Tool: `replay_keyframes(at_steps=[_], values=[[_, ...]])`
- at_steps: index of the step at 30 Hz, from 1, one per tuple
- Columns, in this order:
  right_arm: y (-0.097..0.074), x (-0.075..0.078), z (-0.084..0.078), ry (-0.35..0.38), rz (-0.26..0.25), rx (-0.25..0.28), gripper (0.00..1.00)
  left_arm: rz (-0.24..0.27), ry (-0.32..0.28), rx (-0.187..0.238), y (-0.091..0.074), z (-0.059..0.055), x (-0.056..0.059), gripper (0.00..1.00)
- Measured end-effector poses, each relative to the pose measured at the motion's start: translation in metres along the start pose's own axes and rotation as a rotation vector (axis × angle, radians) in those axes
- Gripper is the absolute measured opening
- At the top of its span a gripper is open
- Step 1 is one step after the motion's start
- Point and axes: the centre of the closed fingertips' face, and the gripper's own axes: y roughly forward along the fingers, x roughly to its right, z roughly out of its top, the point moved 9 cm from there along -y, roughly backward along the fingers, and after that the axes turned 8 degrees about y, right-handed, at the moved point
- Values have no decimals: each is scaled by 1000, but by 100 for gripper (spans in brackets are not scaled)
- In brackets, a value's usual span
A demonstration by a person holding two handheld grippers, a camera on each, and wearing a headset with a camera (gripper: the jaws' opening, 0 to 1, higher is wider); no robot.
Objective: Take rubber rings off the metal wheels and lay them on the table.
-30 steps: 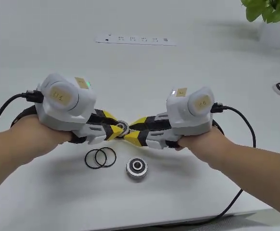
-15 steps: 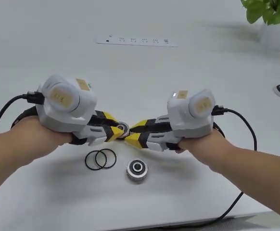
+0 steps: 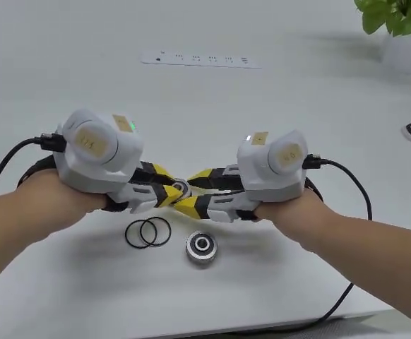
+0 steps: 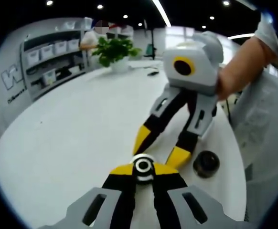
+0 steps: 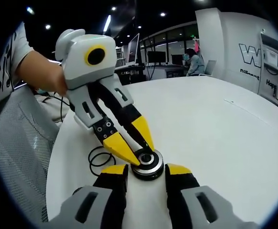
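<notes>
White table (image 3: 276, 99) lies bare farther out, and its front edge runs close below the two loose rings (image 3: 147, 232) and the spare wheel (image 3: 201, 247). Left gripper (image 5: 140, 151) pinches a wheel (image 5: 147, 164) in the air; right gripper (image 4: 159, 151), jaws spread, has slid in closer, straddling it

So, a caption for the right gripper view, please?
Left claw grips a metal wheel inside the open right claw; two rubber rings lie nearby.

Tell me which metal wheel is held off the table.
The wheel clamped in the left gripper; the other wheel lies on the table beside two rubber rings.
</notes>
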Motion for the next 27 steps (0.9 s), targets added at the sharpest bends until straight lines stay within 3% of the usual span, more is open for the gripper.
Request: replay_keyframes(at_steps=[27], values=[[-8, 2, -3, 6, 5, -16, 21, -4, -3, -1, 2, 1, 1, 12]])
